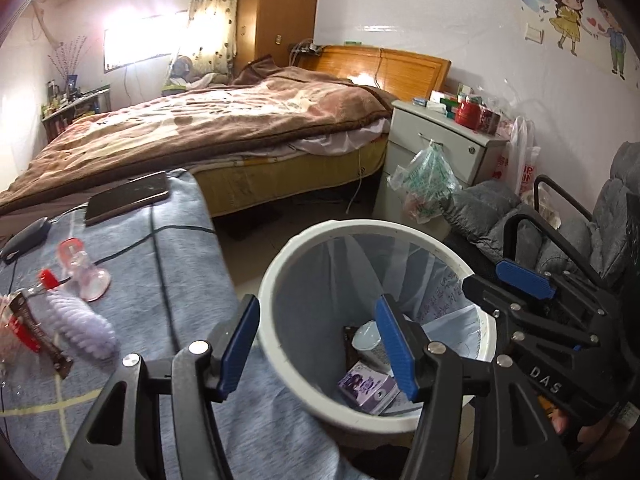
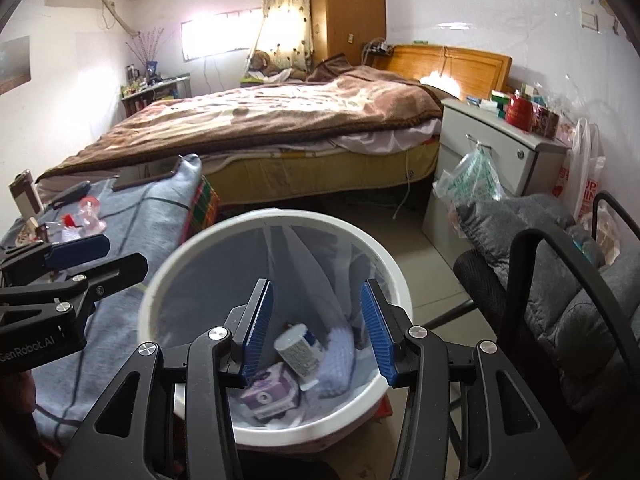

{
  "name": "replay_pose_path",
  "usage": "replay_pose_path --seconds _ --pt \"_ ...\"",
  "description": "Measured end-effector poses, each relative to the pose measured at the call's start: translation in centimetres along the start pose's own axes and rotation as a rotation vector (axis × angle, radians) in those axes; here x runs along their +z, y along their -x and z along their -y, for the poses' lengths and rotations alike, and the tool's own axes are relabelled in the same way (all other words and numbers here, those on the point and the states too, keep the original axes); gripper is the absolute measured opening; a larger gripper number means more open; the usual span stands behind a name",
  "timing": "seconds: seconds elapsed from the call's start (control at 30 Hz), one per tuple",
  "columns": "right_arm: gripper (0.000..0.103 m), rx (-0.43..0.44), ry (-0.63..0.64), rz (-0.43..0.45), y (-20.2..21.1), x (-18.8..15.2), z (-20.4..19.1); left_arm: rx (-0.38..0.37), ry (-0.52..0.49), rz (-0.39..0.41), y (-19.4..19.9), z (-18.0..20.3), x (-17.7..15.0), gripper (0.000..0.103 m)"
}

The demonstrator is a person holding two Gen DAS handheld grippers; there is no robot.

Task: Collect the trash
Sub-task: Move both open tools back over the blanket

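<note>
A white trash bin (image 1: 276, 268) (image 2: 160, 276) with a clear liner stands on the floor beside a grey-blue covered table (image 1: 176, 264). Inside lie a purple box (image 1: 366, 388) (image 2: 270, 394) and a white cup (image 1: 366, 336) (image 2: 298, 350). My left gripper (image 1: 318, 350) is open and empty at the bin's left rim. My right gripper (image 2: 318, 330) is open and empty above the bin; it also shows in the left wrist view (image 1: 520, 280). On the table lie a red-brown wrapper (image 1: 34, 332), a fuzzy lilac item (image 1: 82, 324) and a clear plastic piece (image 1: 82, 270).
A phone (image 1: 128, 198) and a dark mouse-like object (image 1: 24, 238) lie on the table. A bed (image 1: 200, 128), a nightstand (image 1: 444, 144) with a hanging bag (image 1: 424, 180), and a grey padded chair (image 2: 560, 280) surround the bin.
</note>
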State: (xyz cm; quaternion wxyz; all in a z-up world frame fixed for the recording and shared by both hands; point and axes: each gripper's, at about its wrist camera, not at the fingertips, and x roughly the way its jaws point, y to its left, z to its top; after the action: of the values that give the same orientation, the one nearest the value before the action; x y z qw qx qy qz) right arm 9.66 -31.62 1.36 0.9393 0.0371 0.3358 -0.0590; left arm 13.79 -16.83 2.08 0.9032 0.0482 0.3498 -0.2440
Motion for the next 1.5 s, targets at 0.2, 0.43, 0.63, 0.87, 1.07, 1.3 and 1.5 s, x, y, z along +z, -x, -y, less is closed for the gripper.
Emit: replay_pose_path --seconds 0.2,0.43,0.63,0.87,1.07,1.3,1.5 --pt "0.048 0.019 0.026 0.045 1.4 0.3 -1.6 0.053 0.011 0.039 2.4 -1.8 -0.7 0.062" --pt "0.048 0.052 0.057 0.079 2.4 0.7 -3.8 0.092 0.049 0.085 5.5 -4.4 -1.6 0.063" --pt "0.049 0.109 0.095 0.091 2.6 1.0 -6.6 0.170 0.094 0.109 7.8 -7.7 -3.2 0.063" --pt "0.051 0.202 0.157 0.088 1.8 1.3 -10.5 0.285 0.180 0.116 10.2 -12.9 -5.2 0.064" --pt "0.053 0.278 0.192 0.069 1.1 1.4 -13.7 0.353 0.245 0.120 12.2 -17.0 -7.1 0.064" --pt "0.053 0.312 0.245 0.041 -0.1 1.5 -16.8 0.414 0.302 0.107 13.6 -21.3 -8.7 0.064" --pt "0.053 0.325 0.279 -0.002 -1.6 1.7 -19.1 0.454 0.337 0.095 14.1 -24.5 -9.7 0.064"
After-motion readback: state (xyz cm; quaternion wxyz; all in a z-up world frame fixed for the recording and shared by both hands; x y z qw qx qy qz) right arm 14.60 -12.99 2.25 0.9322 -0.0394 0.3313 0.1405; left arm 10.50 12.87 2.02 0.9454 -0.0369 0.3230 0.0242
